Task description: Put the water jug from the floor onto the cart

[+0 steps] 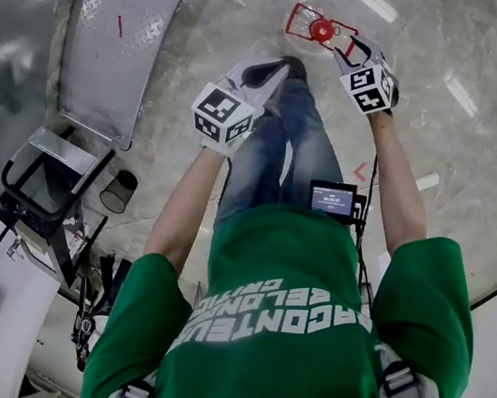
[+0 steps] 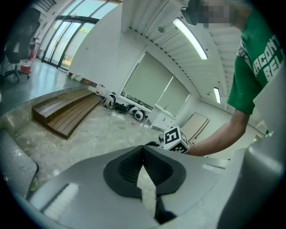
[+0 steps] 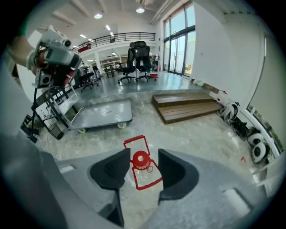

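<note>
Two grippers, one target: A person point(image 1: 304, 317) in a green shirt stands over the water jug point(image 1: 318, 29), a hand-held tool in each hand, the lift not yet begun.
Right gripper point(image 3: 144, 156): Jaws stand wide with nothing pressed between them. The jug's red cap point(image 3: 140, 159) shows through the gap, but it is on the floor beyond the tips, clear of both pads.
Left gripper point(image 2: 144, 154): Jaws drawn together on nothing, pointing off across the room. The jug does not appear in its view.
Nearer hand: The right, plainly. From overhead its tips sit just beside the jug, while the left hangs over the person's leg point(image 1: 292, 139), well short of it.
Line of approach: The jug lies ahead of and below the right gripper's tips. Its red frame point(image 3: 136, 142) runs lengthwise away from the tool, roughly along the gap between the jaws. By my reading, a reach straight down that line would set the jaws astride the cap.
Jug: Clear-bodied and hard to pick out against the pale stone floor point(image 1: 225, 8); a round red cap and a thin red outline give it away. Whether it holds water cannot be told.
Whereabouts: On the floor ahead of the person's feet, with nothing touching it.
Cart point(image 1: 112, 55): A flat grey platform off to the person's left, well apart from the jug.
</note>
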Demonstrator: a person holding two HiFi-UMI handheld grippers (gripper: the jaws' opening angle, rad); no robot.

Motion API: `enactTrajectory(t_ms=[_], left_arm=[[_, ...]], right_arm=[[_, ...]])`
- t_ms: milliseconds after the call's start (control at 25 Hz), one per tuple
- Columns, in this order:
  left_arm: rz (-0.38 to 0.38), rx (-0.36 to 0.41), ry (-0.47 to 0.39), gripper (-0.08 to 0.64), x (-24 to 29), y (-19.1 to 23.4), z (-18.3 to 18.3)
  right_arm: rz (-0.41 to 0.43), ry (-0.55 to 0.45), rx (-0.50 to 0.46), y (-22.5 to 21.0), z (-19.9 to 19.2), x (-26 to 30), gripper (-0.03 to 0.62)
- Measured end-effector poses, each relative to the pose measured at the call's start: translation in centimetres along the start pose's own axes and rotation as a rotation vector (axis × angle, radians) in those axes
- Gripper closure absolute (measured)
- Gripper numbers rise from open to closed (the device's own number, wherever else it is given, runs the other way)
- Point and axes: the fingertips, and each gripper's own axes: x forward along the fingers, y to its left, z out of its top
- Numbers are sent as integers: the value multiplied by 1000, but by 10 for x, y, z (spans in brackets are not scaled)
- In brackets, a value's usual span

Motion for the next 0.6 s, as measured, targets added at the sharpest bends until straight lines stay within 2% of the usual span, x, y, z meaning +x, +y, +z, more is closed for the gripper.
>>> enactTrajectory(t_ms=[240, 520, 600], left_arm=[[-3, 2, 104, 545, 53, 50, -45], [3, -15, 199, 468, 104, 102, -90], [16, -26, 230, 421, 120, 119, -103]], right_arm=[[-78, 41, 142, -21, -48, 39, 391], [-132, 90, 280, -34, -100, 74, 381], [-136, 106, 328, -39, -114, 84, 375]])
